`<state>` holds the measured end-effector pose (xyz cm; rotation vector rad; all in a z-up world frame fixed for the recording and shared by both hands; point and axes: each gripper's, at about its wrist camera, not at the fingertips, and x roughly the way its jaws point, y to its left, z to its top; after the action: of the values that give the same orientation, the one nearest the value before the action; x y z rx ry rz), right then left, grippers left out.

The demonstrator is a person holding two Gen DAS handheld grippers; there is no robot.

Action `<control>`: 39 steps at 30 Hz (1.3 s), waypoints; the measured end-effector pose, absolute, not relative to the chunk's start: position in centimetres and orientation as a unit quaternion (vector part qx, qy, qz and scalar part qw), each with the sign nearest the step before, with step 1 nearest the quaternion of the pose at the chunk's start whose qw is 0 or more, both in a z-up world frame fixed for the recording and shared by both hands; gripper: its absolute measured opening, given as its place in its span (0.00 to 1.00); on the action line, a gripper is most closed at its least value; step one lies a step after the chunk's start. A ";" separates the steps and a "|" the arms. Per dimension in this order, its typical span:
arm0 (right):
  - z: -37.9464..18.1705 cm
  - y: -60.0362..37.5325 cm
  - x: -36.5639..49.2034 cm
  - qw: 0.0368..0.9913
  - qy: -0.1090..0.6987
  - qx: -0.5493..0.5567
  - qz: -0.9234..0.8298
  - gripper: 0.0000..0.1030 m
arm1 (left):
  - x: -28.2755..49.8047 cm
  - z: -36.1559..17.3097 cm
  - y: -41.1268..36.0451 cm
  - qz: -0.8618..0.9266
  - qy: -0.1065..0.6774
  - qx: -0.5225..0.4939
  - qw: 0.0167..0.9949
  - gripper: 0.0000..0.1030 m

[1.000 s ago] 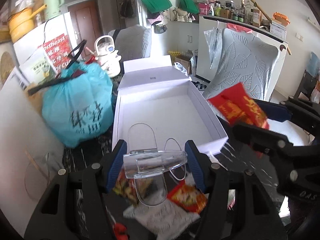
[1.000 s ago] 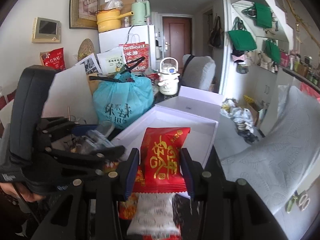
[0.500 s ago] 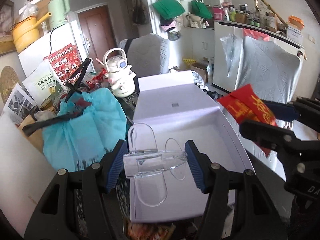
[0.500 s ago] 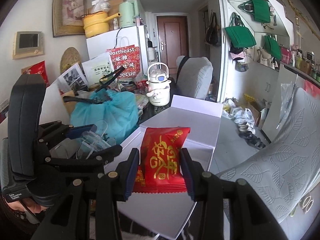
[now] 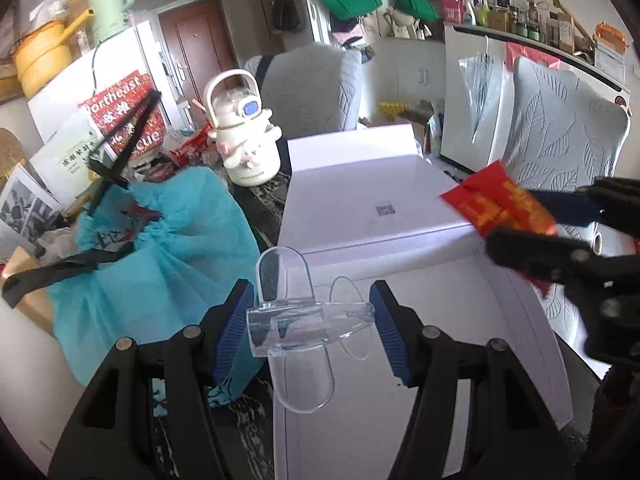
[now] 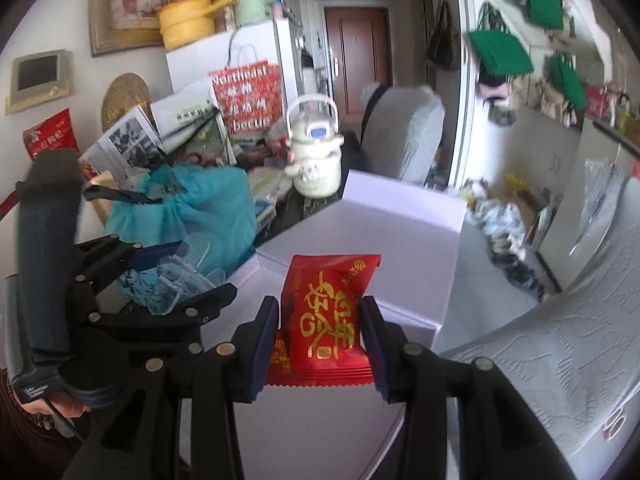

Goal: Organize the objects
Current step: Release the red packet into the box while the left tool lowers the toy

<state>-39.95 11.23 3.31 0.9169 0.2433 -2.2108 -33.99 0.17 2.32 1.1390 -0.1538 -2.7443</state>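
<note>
Both items were in the air above the open white box (image 5: 400, 360), so neither had yet been put away; as far as the views showed, the box floor was bare, and the job looked to be at its start, with both placings and releases left to do.

The left gripper (image 5: 312, 320) was clamped on a clear plastic clip (image 5: 308, 320), its blue pads pressing the clip's two ends. The clip's barrel ran left to right across the jaws, while its rounded transparent tabs stuck out toward the far and near sides. It hung over the near-left part of the box, close to the left wall.

The right gripper (image 6: 320, 332) was closed on a red snack packet (image 6: 326, 312) with gold characters, squeezing its two long edges. The packet's long axis ran along the fingers, its crimped near end toward the camera and its far end pointing at the box's raised lid (image 6: 400, 236). It hovered over the right side of the box. A teal bag (image 5: 168, 248) sat just left of the box.
</note>
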 end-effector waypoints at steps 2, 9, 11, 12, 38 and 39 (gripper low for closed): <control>2.2 10.8 -40.7 0.361 0.099 0.371 -0.850 0.41 | -34.5 1.8 0.0 -0.916 -0.051 0.390 0.082 0.57; 0.3 10.5 -41.5 0.360 0.100 0.395 -0.839 0.41 | -35.5 -0.1 -0.1 -0.903 -0.046 0.420 0.073 0.57; -0.1 10.2 -41.5 0.364 0.104 0.398 -0.836 0.41 | -35.8 -0.8 0.3 -0.899 -0.053 0.430 0.069 0.57; -0.3 10.1 -41.5 0.363 0.107 0.400 -0.835 0.41 | -35.8 -1.0 0.4 -0.897 -0.056 0.434 0.069 0.57; -1.2 9.7 -41.8 0.325 0.132 0.413 -0.841 0.41 | -37.1 -3.0 -0.8 -0.882 0.004 0.468 0.048 0.59; -1.1 9.8 -41.8 0.325 0.132 0.412 -0.841 0.41 | -37.0 -2.7 -0.9 -0.884 0.007 0.464 0.046 0.59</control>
<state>-41.76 9.76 -1.08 1.0798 0.3450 -2.2058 -36.99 -0.91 -2.75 1.4170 0.0226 -2.6996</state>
